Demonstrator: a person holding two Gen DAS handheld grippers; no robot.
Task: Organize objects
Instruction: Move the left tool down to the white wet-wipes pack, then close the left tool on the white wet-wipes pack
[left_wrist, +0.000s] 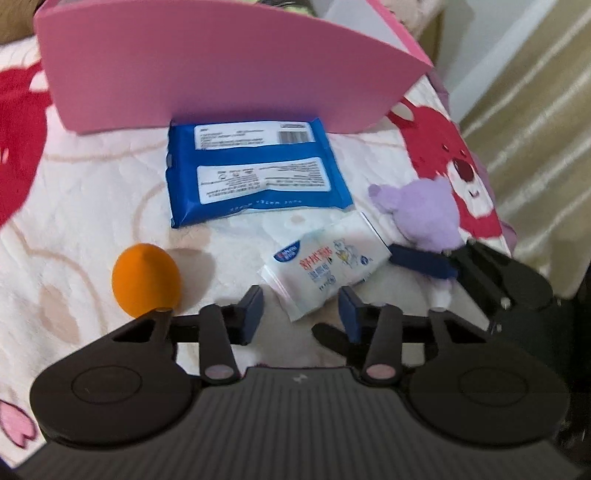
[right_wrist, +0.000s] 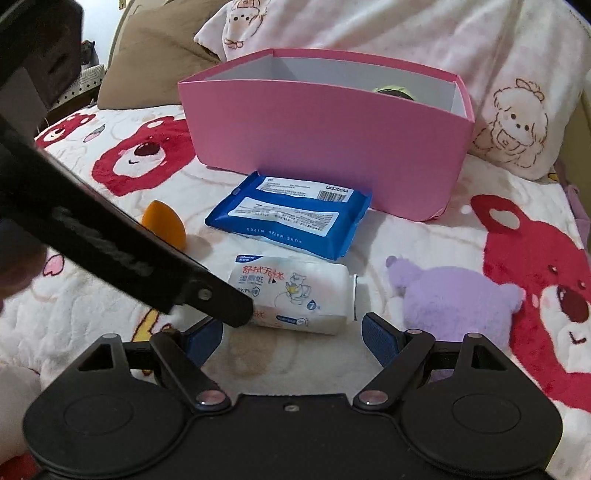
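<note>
Pink card makes the box (right_wrist: 325, 147) at the back of your bed (right_wrist: 424, 240), open at the top, with something dark and yellow-green just showing over its rim. Right in front of it lies the blue pack (right_wrist: 291, 218), back side up, with white label panels, a barcode marked "LX320054" and "PURE WATER WIPES" along its near edge. Nearer you is the white pack (right_wrist: 291, 295), printed with red and dark characters, a small cartoon animal and a "7" badge. An orange sponge (right_wrist: 164, 223) sits left of the packs and a purple plush (right_wrist: 458, 302) right of them. Your left gripper (left_wrist: 301, 312) has its fingers part spread, the white pack's corner between them, and you cannot tell whether the pads touch it. Your right gripper (right_wrist: 291, 336) holds its fingers wide apart just short of the white pack, gripping nothing.
</note>
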